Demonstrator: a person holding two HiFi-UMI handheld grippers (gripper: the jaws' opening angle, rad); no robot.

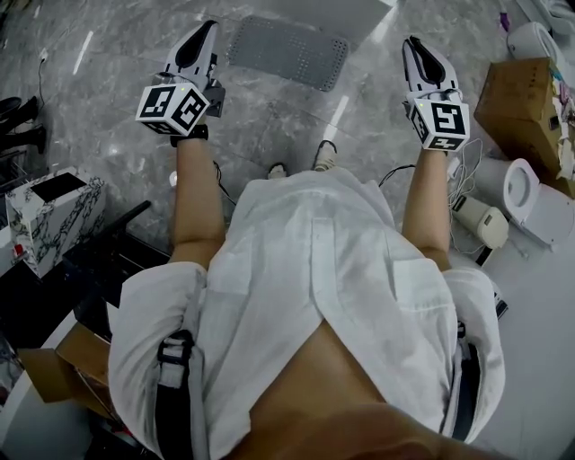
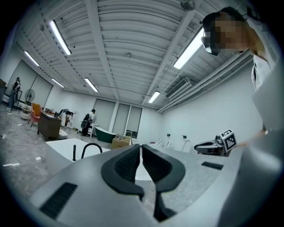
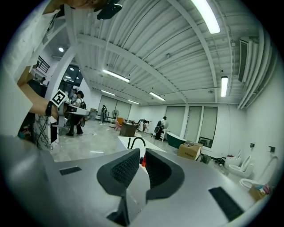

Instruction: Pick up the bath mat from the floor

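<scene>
head view: bath mat (image 1: 289, 51) flat on the grey floor (image 1: 108, 63), upper centre of frame, grey with a dotted texture; its far right corner runs up to a white slab (image 1: 346, 16) that the top edge cuts off, can't tell if they touch or overlap; mat lies between the two grippers in the picture, apart from both

left gripper (image 1: 208, 27) upper left, right gripper (image 1: 411, 42) upper right, both held out on bare forearms; from this angle the jaw gaps are hard to read

left gripper view: jaws closed to a thin slit, nothing between them; right gripper view: same, pads nearly touching, empty

both gripper views look level across a big room, so the nearby floor is out of their field; white bathtub (image 2: 62, 148) with black faucet (image 2: 90, 149) sits behind the jaws, lower part blocked by the gripper body; people in the far background too small to make out

person's white shirt (image 1: 314, 287) fills the lower half of the head view and hides the floor under it; only the shoe tips (image 1: 325, 154) stick out

right edge: cardboard box (image 1: 526, 99) partly cut off, toilet (image 1: 526, 193) below it; left edge: marble-pattern box (image 1: 49, 216), half in shadow
</scene>
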